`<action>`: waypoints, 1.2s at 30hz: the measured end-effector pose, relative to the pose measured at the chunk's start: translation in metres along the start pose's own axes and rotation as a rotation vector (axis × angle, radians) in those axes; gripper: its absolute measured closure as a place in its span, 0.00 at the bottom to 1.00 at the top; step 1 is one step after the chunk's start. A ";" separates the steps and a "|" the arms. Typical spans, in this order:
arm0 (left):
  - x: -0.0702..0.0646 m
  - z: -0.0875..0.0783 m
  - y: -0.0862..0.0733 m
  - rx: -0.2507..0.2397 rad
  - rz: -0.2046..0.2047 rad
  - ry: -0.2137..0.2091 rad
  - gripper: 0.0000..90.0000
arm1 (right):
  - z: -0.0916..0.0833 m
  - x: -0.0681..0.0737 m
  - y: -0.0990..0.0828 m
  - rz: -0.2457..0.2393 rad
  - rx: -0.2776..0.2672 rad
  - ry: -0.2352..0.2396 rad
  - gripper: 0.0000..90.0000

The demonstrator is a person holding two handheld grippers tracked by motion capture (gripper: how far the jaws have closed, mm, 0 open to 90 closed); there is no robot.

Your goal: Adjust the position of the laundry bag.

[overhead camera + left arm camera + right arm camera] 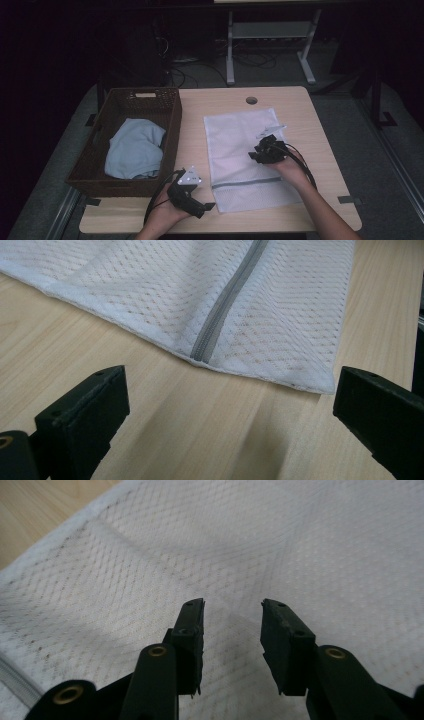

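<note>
Mesh bag (pixel 243 150) is lying flat on the bench (pixel 310 120), white, with a grey zip (pixel 245 183) running across it near the end closest to the person. Left of the bag, a brown wicker basket (pixel 165 107) is sitting at the bench's edge, and a crumpled light-blue cloth (pixel 134 149) is lying inside it. The right gripper (pixel 264 145) is hovering over the middle of the bag, its jaws partly apart with nothing between them but the mesh showing beneath. The left gripper (pixel 200 205) is resting just off the bag's near left corner, beside the zip's end, its jaws standing wide apart and gripping nothing, bare bench between them in the left gripper view.
</note>
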State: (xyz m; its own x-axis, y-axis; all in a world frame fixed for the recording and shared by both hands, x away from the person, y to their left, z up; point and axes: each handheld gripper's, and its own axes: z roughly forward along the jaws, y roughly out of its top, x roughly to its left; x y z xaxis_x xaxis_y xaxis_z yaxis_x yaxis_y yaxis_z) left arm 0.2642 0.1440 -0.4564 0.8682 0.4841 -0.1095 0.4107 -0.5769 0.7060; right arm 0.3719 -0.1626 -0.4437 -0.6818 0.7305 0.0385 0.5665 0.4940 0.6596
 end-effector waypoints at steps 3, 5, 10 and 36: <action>0.000 0.000 0.000 0.001 0.001 0.001 0.02 | -0.009 -0.003 -0.005 0.002 -0.028 0.047 0.64; 0.000 0.000 0.000 0.004 0.001 0.001 0.02 | -0.015 -0.004 -0.007 -0.002 -0.041 0.053 0.62; 0.000 0.000 0.000 0.000 0.002 0.003 0.02 | -0.028 -0.006 -0.017 0.001 -0.071 0.083 0.55; 0.000 0.000 -0.001 0.002 -0.004 0.002 0.02 | -0.087 -0.025 -0.078 0.072 -0.152 0.069 0.41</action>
State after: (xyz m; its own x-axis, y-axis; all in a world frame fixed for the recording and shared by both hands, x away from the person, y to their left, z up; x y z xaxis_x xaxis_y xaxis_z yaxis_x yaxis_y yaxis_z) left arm 0.2635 0.1443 -0.4570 0.8662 0.4872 -0.1111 0.4147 -0.5767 0.7039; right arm 0.3044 -0.2606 -0.4309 -0.6749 0.7249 0.1379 0.5424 0.3606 0.7588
